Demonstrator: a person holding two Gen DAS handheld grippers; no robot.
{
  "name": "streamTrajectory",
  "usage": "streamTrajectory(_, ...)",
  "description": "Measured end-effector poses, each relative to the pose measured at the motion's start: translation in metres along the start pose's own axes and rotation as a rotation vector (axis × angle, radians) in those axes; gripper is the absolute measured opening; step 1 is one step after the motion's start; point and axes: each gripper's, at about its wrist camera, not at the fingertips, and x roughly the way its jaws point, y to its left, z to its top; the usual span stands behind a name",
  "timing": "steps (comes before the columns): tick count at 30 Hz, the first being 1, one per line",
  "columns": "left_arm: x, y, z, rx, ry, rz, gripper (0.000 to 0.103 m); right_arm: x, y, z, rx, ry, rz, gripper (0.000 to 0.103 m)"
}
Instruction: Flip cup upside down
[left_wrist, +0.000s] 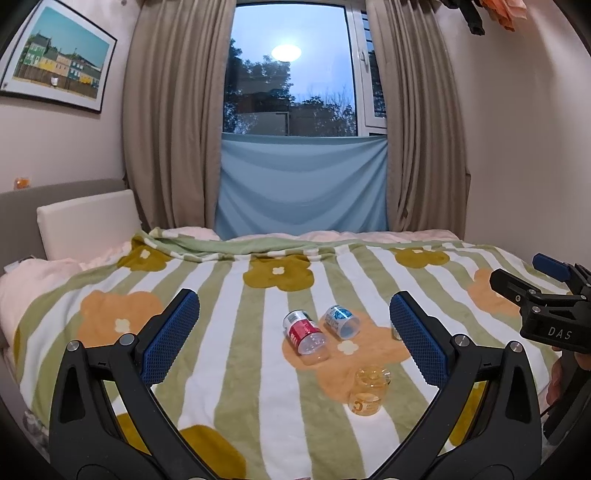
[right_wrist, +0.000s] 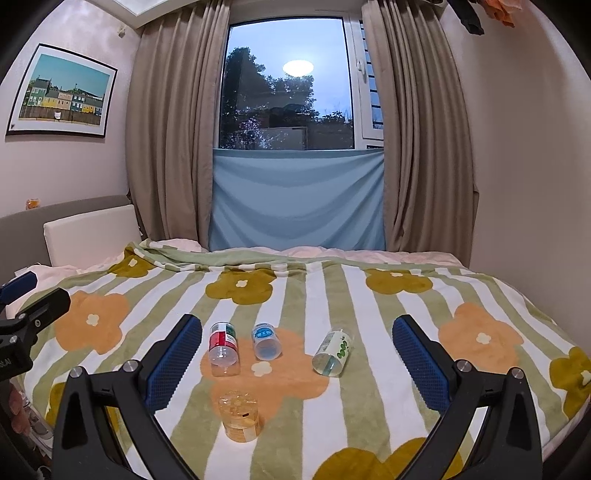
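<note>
Several small clear plastic cups are on the flowered blanket (right_wrist: 369, 387). A red-label cup (left_wrist: 304, 336) (right_wrist: 222, 347), a blue-label cup (left_wrist: 340, 320) (right_wrist: 265, 340) and a green-label cup (right_wrist: 332, 352) lie on their sides. An orange-label cup (left_wrist: 368, 390) (right_wrist: 239, 417) stands with its base up, closest to me. My left gripper (left_wrist: 295, 339) is open and empty, hovering short of the cups. My right gripper (right_wrist: 297, 354) is open and empty, also short of them. The right gripper's side shows in the left wrist view (left_wrist: 546, 302).
The bed fills the lower view, with a white headboard cushion (right_wrist: 92, 236) at the left. Curtains (right_wrist: 170, 129) and a window (right_wrist: 288, 85) stand behind the bed. A wall (right_wrist: 528, 147) runs along the right side. A framed picture (right_wrist: 62, 92) hangs at the left.
</note>
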Motion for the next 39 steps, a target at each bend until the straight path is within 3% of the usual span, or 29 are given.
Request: streamTrajectory(39,-0.0080,-0.0100,0.0088,-0.004,-0.026,-0.005,0.103,-0.0042,0.0028,0.0073,0.013,-0.010,-0.011,0.103)
